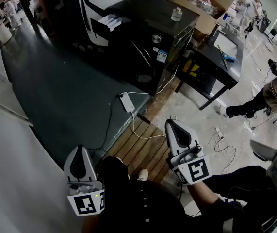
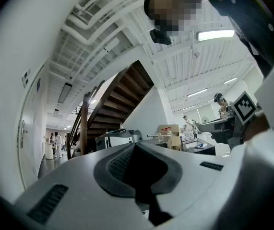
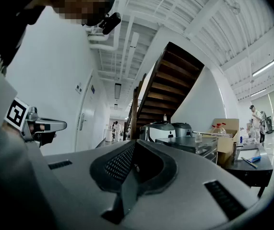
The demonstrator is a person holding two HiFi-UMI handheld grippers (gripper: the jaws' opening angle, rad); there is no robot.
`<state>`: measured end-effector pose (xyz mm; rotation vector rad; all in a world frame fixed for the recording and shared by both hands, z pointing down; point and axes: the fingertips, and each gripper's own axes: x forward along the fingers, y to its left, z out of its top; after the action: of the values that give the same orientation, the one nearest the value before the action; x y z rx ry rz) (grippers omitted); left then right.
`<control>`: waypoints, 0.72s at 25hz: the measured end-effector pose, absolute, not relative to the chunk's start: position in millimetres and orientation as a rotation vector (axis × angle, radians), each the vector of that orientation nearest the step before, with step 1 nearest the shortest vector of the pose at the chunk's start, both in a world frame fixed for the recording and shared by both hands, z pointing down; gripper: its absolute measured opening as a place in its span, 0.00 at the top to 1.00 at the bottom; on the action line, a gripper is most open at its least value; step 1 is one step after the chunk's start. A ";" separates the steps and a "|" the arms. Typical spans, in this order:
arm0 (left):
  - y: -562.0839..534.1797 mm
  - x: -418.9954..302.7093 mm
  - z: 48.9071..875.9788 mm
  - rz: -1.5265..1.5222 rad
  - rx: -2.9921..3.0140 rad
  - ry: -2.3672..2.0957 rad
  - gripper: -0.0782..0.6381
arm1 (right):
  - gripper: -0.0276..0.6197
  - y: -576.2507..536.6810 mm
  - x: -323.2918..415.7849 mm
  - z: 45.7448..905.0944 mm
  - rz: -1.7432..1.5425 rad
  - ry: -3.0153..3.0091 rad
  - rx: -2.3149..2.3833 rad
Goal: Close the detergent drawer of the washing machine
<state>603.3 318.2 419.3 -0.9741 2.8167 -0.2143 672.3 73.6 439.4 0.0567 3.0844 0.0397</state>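
Observation:
The washing machine (image 1: 99, 6), black with white panels, stands far ahead at the top of the head view. Its white detergent drawer (image 1: 111, 21) sticks out of the front, open. Both grippers are held low, close to the person's body and far from the machine. My left gripper (image 1: 79, 150) is shut with nothing in it. My right gripper (image 1: 172, 123) is also shut and empty. In the left gripper view the jaws of the left gripper (image 2: 136, 145) meet, and the machine (image 2: 116, 139) shows small beyond them. In the right gripper view the right gripper (image 3: 134, 143) points towards the machine (image 3: 161, 128).
A black cabinet (image 1: 150, 38) with a small bottle (image 1: 176, 14) on top stands right of the washing machine. A power strip (image 1: 127, 102) and cables lie on the floor ahead, by a wooden slatted board (image 1: 138, 147). A black table (image 1: 216, 64) and a cardboard box (image 1: 203, 4) are at right.

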 end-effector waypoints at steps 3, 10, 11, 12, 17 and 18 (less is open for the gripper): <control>318.6 603.7 419.6 -0.203 -0.967 2.820 0.87 | 0.91 73.3 671.6 440.1 0.040 3.079 0.060; 319.4 604.0 424.0 -0.189 -0.965 2.837 0.87 | 0.91 67.6 680.3 435.7 -0.099 3.017 0.029; 319.6 603.0 424.4 -0.190 -0.964 2.839 0.87 | 0.91 67.7 680.1 435.6 -0.114 3.012 0.035; 319.5 601.9 424.8 -0.192 -0.963 2.841 0.87 | 0.91 67.6 679.9 436.2 -0.118 3.012 0.043; 318.3 593.5 425.4 -0.192 -0.959 2.841 0.87 | 0.91 69.3 671.2 437.6 -0.089 3.021 0.077; 318.7 590.7 425.6 -0.193 -0.957 2.840 0.87 | 0.91 70.1 667.2 438.6 -0.086 3.024 0.080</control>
<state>590.7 318.7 425.6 -0.9567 2.8403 -0.1930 667.2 70.1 438.6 0.0802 3.0236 -0.0856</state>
